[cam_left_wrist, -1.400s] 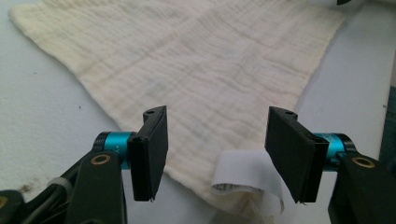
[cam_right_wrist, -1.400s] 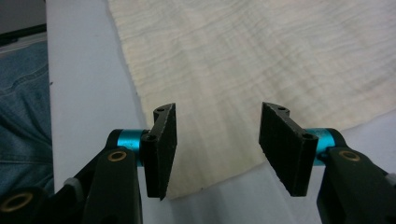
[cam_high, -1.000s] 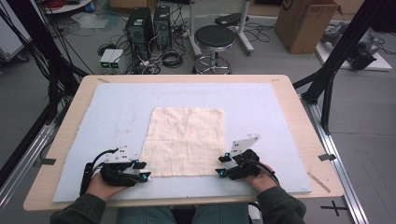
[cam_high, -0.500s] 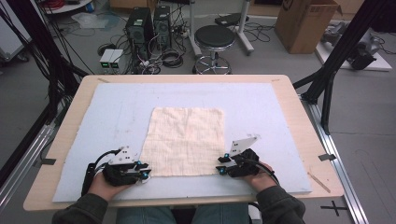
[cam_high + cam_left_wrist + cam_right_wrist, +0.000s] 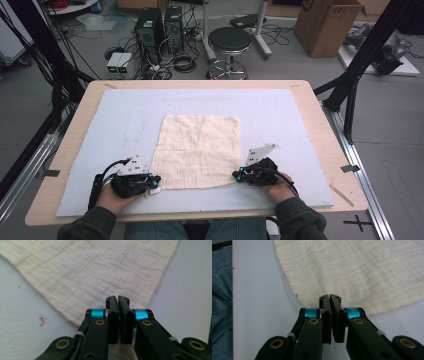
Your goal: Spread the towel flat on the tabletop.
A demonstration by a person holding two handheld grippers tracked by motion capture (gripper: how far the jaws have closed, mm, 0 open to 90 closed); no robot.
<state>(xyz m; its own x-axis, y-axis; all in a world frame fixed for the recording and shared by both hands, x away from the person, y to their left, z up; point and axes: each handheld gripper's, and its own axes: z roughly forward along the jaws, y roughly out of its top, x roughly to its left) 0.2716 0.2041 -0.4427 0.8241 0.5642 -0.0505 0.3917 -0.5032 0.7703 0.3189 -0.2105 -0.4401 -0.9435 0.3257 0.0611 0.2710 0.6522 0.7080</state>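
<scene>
On the wooden table point(image 5: 320, 107) sits a pale blue mat point(image 5: 115, 125), and a cream cloth point(image 5: 197, 150) lies flat near its middle, closer to the person's edge.

Left side: left gripper point(image 5: 151, 183) is at the cloth's near left corner, held in the left hand point(image 5: 112, 197), cable looping off toward the mat's left edge. Its jaws have just been closing and now stand pressed together. In the left gripper view point(image 5: 117, 299) the tips meet with no visible gap, and a bit of cream cloth shows below, between the black jaws, so the corner looks pinched. That corner sits right at the jaws; the rest of the cloth fans out flat ahead. Small orange mark point(image 5: 42, 321) on the mat off to the side of the cloth edge.

Middle: cloth is roughly square, faint grid weave, slightly rumpled, no folds. Its near edge runs between the two grippers.

Right side: right gripper point(image 5: 236, 174) is at the cloth's near right corner, held in the right hand point(image 5: 277, 187), grey three-cornered plate on top. Jaws have just been closing too and now meet. In the right gripper view point(image 5: 330, 299) the tips are together over the cloth's corner edge; can't tell from that angle how much fabric is actually caught. Blue jeans point(image 5: 220, 302) show past the mat's edge.

Both grippers lie low on the mat, well apart, one per near corner.
</scene>
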